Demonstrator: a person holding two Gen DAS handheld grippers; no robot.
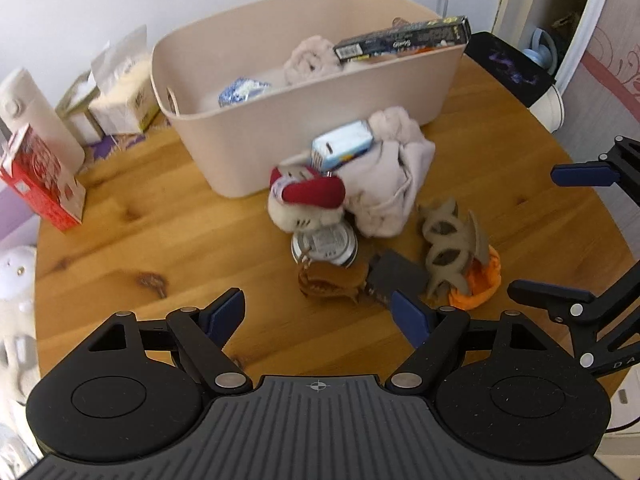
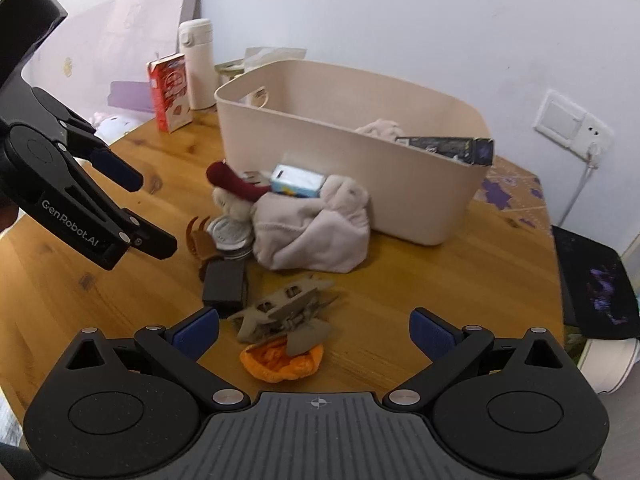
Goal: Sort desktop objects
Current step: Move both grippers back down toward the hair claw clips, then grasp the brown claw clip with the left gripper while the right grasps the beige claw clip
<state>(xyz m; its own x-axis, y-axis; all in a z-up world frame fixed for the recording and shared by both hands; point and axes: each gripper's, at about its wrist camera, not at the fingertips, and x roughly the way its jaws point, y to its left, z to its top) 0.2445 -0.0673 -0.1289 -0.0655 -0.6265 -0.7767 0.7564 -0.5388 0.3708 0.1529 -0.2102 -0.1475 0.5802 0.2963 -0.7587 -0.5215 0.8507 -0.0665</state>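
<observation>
A beige bin (image 1: 312,120) (image 2: 400,184) stands on the round wooden table (image 1: 140,240). It holds a rolled towel (image 1: 312,58), a blue patterned item (image 1: 244,90) and a dark box (image 1: 404,40) on its rim. In front lies a pile: pale cloth (image 1: 392,184) (image 2: 316,232), small blue-white box (image 1: 342,144) (image 2: 296,182), plush with red cap (image 1: 308,200) (image 2: 236,190), tin (image 1: 324,246), brown claw clip (image 1: 332,282), dark box (image 1: 394,276) (image 2: 224,284), grey clip (image 1: 452,248) (image 2: 284,312), orange item (image 1: 480,284) (image 2: 280,360). My left gripper (image 1: 320,316) (image 2: 148,208) is open and empty near the pile. My right gripper (image 2: 316,332) (image 1: 548,232) is open and empty above the orange item.
A red carton (image 1: 40,176) (image 2: 170,94), white bottle (image 1: 32,116) (image 2: 198,62) and tissue packs (image 1: 120,96) stand at the table's back left. A dark pad (image 1: 508,68) (image 2: 596,288) lies at the right edge. A wall socket (image 2: 572,126) is behind.
</observation>
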